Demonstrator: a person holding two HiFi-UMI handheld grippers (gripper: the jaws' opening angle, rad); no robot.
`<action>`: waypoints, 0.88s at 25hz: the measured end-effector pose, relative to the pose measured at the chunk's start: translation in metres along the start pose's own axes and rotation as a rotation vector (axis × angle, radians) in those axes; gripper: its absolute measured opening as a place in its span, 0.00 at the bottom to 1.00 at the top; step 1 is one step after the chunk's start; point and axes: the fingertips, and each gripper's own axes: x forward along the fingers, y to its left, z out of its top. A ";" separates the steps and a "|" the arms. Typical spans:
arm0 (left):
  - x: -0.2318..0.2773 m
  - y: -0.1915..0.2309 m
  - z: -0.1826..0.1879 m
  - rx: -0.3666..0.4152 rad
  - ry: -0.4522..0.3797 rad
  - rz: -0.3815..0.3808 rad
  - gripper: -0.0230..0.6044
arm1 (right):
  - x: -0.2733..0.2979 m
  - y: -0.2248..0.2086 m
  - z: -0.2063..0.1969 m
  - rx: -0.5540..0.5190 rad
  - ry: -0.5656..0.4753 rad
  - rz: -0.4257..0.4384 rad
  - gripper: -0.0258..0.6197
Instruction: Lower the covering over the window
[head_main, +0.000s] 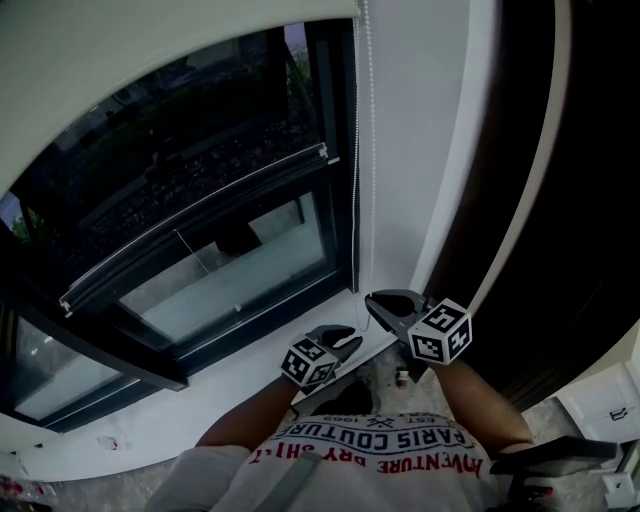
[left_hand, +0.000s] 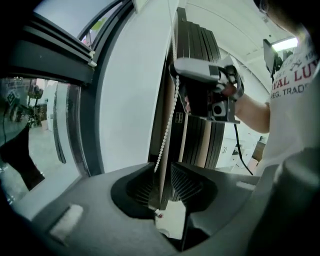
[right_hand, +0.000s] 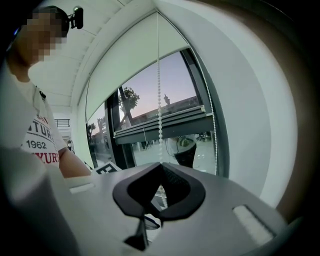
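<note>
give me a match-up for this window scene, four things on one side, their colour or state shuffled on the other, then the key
Things:
1 left gripper
2 right gripper
3 blind
4 window frame

States:
a black
b shut on the chain
c white, only partly lowered
d jaws apart

Pairs: 1-d, 2-b, 3-c, 4-a

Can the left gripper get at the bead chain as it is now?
Probably yes. The left gripper is open, and the bead chain hangs down to the gap between its jaws, below where the right gripper is shut on it. Nothing stands between.
</note>
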 end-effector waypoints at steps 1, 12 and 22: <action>-0.006 0.001 0.010 -0.006 -0.022 -0.004 0.21 | -0.002 -0.002 0.000 0.004 -0.001 -0.003 0.04; -0.080 -0.030 0.246 0.095 -0.343 -0.189 0.21 | -0.012 0.000 -0.002 0.008 0.008 0.012 0.04; -0.090 -0.043 0.333 0.141 -0.411 -0.191 0.19 | -0.006 0.000 -0.005 -0.018 0.025 0.009 0.04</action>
